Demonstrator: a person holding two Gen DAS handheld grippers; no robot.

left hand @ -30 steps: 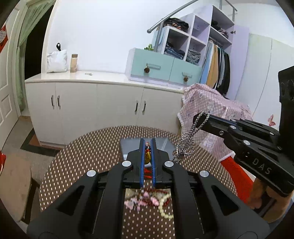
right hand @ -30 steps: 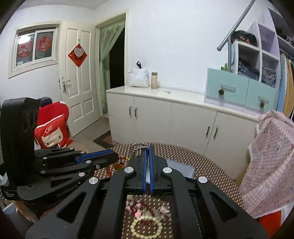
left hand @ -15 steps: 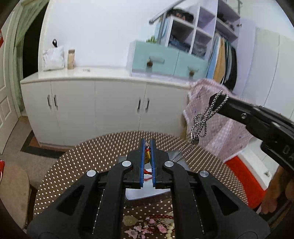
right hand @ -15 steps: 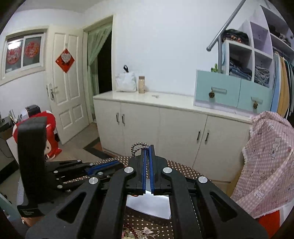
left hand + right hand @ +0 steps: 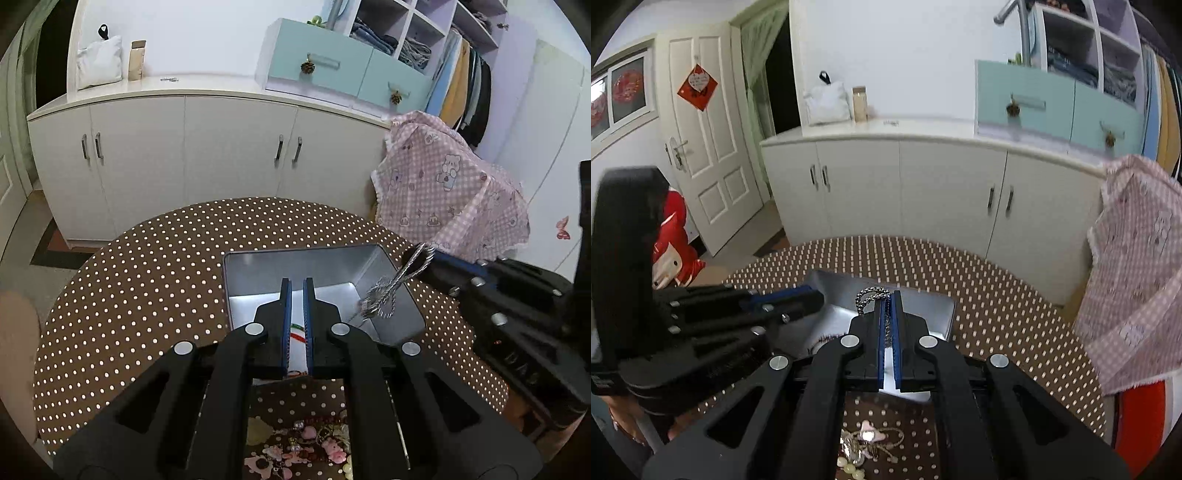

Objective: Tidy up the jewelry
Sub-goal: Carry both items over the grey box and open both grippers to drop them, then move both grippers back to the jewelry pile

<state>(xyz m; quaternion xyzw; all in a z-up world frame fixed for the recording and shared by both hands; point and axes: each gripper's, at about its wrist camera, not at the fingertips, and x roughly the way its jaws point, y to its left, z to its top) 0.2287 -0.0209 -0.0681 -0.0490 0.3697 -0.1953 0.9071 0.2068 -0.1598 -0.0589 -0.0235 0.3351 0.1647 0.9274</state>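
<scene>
Left gripper [image 5: 297, 284]: jaws pressed together, over the tin.
Right gripper [image 5: 888, 295]: jaws opening, silver chain [image 5: 873, 297] between them (dangling above tin).
Metal tin [image 5: 295, 266]: open, on dotted counter [image 5: 147, 295].
Loose jewelry [image 5: 306, 446]: heaped nearside.

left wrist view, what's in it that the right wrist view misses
Only the left wrist view shows the silver chain's bunched end hanging into the tin, the wardrobe clothes and a red-banded piece between the left claw fingers. Only the right wrist view shows the white door and the red cushion. Both show the open metal tin, the dotted table, the loose jewelry pile and the white cabinets.
</scene>
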